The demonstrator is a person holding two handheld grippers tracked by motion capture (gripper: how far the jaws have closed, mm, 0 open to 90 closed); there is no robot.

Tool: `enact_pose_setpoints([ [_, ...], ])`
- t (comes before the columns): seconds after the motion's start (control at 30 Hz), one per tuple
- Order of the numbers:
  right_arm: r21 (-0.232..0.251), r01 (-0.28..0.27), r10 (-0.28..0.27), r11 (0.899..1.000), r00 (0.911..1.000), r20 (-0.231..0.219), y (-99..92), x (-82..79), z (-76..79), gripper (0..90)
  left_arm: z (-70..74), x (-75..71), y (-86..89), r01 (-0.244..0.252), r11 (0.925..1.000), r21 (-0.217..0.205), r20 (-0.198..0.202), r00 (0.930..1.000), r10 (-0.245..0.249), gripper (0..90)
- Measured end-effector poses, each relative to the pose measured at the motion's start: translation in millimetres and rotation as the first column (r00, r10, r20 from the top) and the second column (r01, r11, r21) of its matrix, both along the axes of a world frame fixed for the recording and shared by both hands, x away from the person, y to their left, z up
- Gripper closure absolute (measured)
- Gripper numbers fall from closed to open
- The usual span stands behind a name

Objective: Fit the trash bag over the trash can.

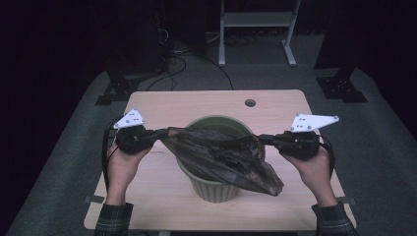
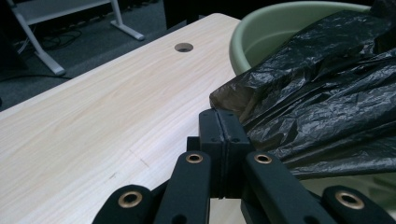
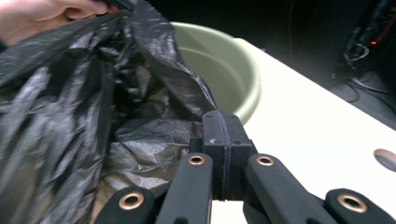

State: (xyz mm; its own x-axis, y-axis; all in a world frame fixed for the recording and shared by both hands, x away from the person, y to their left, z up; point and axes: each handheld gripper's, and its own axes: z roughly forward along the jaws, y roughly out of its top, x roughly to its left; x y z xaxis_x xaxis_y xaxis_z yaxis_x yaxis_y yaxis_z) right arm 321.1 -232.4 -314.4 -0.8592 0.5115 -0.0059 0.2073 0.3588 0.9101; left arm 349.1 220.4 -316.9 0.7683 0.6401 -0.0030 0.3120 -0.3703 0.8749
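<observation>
A black plastic bag (image 1: pixel 221 157) hangs stretched over a pale green bin (image 1: pixel 216 191) in the middle of the wooden table (image 1: pixel 196 103). My left gripper (image 1: pixel 161 132) is shut on the bag's left edge beside the bin's rim. My right gripper (image 1: pixel 261 139) is shut on its right edge. One corner of the bag droops over the bin's front right. In the left gripper view the jaws (image 2: pixel 223 116) meet on a crinkled fold of the bag (image 2: pixel 327 93), with the bin (image 2: pixel 271 28) behind. In the right gripper view the jaws (image 3: pixel 223 119) pinch the bag (image 3: pixel 70 93) in front of the bin (image 3: pixel 219 60).
A round cable hole (image 1: pixel 250 103) sits in the table's far side. Beyond the table stand a white frame (image 1: pixel 255 29), floor cables (image 1: pixel 182 59) and black stand feet (image 1: pixel 342 86). A hand (image 3: pixel 37 18) is at the top left of the right gripper view.
</observation>
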Motion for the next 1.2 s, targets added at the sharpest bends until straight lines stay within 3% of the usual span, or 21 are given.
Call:
enact_pose_setpoints([
  [0.17, 0.008, 0.072, -0.072, 0.997, 0.9974, 0.001, -1.0, 19.7, -2.3, 90.0, -2.5, 20.0, -8.7, -0.018, 0.9996, 0.021, -0.021, 0.9996, 0.019, 89.8],
  [0.37, 0.009, 0.172, -0.172, 0.985, 0.9850, -0.006, 0.1, 40.5, -13.7, 90.0, -12.9, 42.9, -18.6, -0.033, 0.9992, 0.024, -0.057, 0.9978, 0.034, 89.8],
  [0.47, -0.032, 0.196, -0.197, 0.980, 0.9801, -0.027, 3.9, 47.5, -20.7, 90.0, -20.6, 48.8, -22.0, -0.039, 0.9972, 0.064, -0.090, 0.9949, 0.045, 89.9],
  [0.53, -0.053, 0.195, -0.197, 0.979, 0.9794, -0.043, 5.5, 49.5, -27.3, 90.0, -26.1, 49.3, -21.8, -0.045, 0.9945, 0.094, -0.106, 0.9929, 0.055, 89.9],
  [0.6, -0.080, 0.194, -0.199, 0.978, 0.9787, -0.051, 6.2, 48.7, -34.0, 90.0, -30.9, 47.2, -19.3, -0.043, 0.9941, 0.099, -0.116, 0.9918, 0.055, 89.9],
  [0.8, -0.097, 0.183, -0.190, 0.978, 0.9789, -0.075, 0.5, 40.3, -49.5, 90.0, -37.9, 36.9, -6.7, -0.051, 0.9906, 0.127, -0.129, 0.9893, 0.068, 89.9],
  [0.93, -0.105, 0.160, -0.170, 0.981, 0.9813, -0.090, -1.4, 34.1, -58.0, 90.0, -39.5, 31.6, -8.1, -0.040, 0.9873, 0.154, -0.124, 0.9905, 0.059, 89.9],
  [1.03, -0.095, 0.156, -0.164, 0.983, 0.9827, -0.085, -3.6, 32.2, -57.6, 90.0, -37.7, 31.1, -9.0, -0.037, 0.9894, 0.141, -0.119, 0.9914, 0.054, 89.9],
  [1.2, -0.070, 0.181, -0.186, 0.981, 0.9798, -0.073, -17.0, 29.9, -48.6, 78.1, -35.4, 31.1, -9.4, -0.033, 0.9897, 0.139, -0.117, 0.9919, 0.050, 89.8],
])
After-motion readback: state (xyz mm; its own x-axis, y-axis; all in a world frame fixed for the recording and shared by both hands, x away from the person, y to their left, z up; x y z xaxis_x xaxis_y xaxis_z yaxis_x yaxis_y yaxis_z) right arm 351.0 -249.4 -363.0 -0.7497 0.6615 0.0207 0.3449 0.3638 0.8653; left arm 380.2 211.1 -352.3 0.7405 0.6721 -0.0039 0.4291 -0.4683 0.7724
